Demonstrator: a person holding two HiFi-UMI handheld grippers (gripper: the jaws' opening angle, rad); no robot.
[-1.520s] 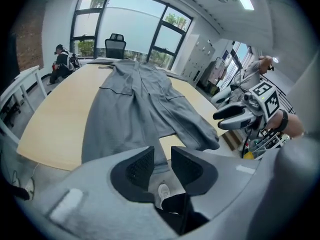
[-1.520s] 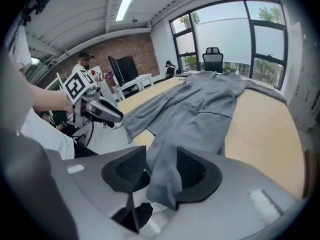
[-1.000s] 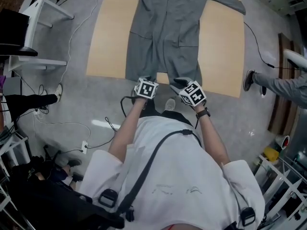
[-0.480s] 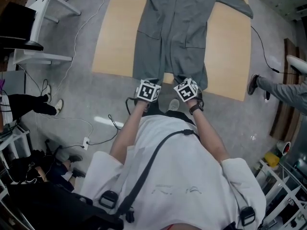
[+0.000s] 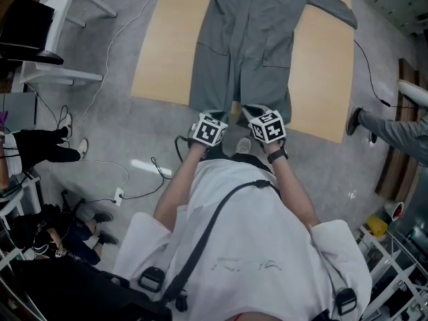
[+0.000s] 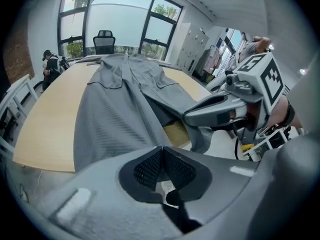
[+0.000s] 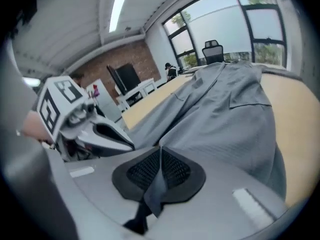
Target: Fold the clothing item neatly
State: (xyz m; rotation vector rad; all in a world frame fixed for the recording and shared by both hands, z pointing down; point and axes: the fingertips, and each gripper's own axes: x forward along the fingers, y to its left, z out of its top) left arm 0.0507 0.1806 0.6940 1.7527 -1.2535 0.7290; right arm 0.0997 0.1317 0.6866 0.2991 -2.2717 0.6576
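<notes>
Two grips at the near hem are what this step rests on. The left gripper [image 6: 161, 150] has its jaws closed, and what looks like a thin edge of cloth is nipped between the pads (the view there is not fully clear). The right gripper [image 7: 160, 151] has just been closing, and a fold of grey fabric plainly hangs between its pads.

The garment [image 5: 241, 45] is a long grey coat-like piece. It lies flat along the table [image 5: 160, 59] with its sleeves spread at the far end and its hem draped over the near edge, where both grippers sit close together near the middle.

To do the fold well, I judge that both hands should lift together and stay level, so the hem rises as one straight line. Then they should carry it toward the collar without letting the side panels drag or skew. With the grips this close together, the outer corners of the hem may sag, so a slow, even pull would help.

The tabletop is pale wood, smooth and bare beside the cloth. Round it is a grey floor [image 5: 120, 132] with loose cables [image 5: 107, 39] and a white shelf unit [image 5: 60, 19]. Beyond the table are large windows [image 6: 115, 24], an office chair [image 6: 104, 38] and a brick wall [image 7: 120, 59].
</notes>
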